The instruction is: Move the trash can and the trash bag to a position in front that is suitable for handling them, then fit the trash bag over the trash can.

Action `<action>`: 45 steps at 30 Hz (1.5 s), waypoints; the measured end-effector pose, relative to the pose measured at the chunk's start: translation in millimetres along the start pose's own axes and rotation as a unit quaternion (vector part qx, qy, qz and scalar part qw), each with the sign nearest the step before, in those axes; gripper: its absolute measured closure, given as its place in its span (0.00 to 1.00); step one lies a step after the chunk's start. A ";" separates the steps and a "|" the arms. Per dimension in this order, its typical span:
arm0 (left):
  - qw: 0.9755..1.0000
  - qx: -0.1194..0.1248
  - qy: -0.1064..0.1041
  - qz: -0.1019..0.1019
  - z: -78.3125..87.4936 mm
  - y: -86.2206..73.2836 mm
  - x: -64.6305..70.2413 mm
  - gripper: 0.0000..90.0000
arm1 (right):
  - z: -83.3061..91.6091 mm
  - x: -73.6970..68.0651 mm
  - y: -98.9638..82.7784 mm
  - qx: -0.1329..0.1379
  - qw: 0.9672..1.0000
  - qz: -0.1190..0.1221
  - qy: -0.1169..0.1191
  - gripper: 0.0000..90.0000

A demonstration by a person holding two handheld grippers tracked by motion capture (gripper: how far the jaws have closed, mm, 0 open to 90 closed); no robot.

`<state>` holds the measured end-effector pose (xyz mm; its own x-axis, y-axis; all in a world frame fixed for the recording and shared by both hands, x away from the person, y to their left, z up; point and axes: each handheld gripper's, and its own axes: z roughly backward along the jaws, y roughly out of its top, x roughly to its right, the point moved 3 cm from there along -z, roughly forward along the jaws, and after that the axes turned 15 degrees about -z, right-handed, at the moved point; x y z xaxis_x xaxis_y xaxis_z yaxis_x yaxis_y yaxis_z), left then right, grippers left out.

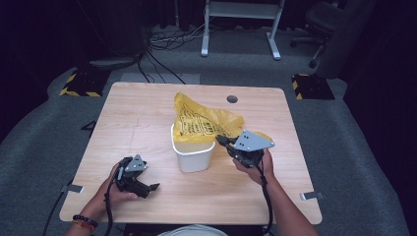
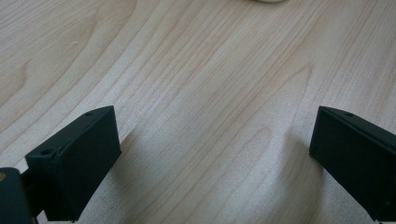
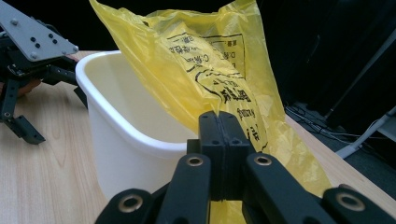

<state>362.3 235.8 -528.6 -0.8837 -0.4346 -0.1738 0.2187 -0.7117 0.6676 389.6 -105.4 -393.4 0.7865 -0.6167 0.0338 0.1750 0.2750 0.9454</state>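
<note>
1. While it sits in the white plastic tub (image 1: 192,150), the thin yellow plastic bag (image 1: 204,121) is pinched tight by the right gripper (image 3: 218,126).
2. Left of the tub, the left gripper (image 1: 147,189) rests with its 2 jaws wide apart.

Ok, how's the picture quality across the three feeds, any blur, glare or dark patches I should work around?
High view: the table is evenly lit, the surroundings nearly black. Left gripper view: the wood grain is sharp, with soft shadows beside the open jaws. Right gripper view: the shut jaws on the yellow bag look slightly soft up close, the bag's print is readable, the white bin is unglared.
</note>
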 end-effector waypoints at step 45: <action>0.981 0.182 0.058 -0.034 83.6 168.6 -46.2 0.17 | -5.6 -8.2 1.6 -0.025 0.999 0.048 0.002 1.00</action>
<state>405.5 182.0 -347.5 -0.8335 -0.4682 -0.2932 -0.0188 -0.5064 0.8621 386.7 -95.7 -394.0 0.8030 -0.5833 0.1221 0.1276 0.3685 0.9208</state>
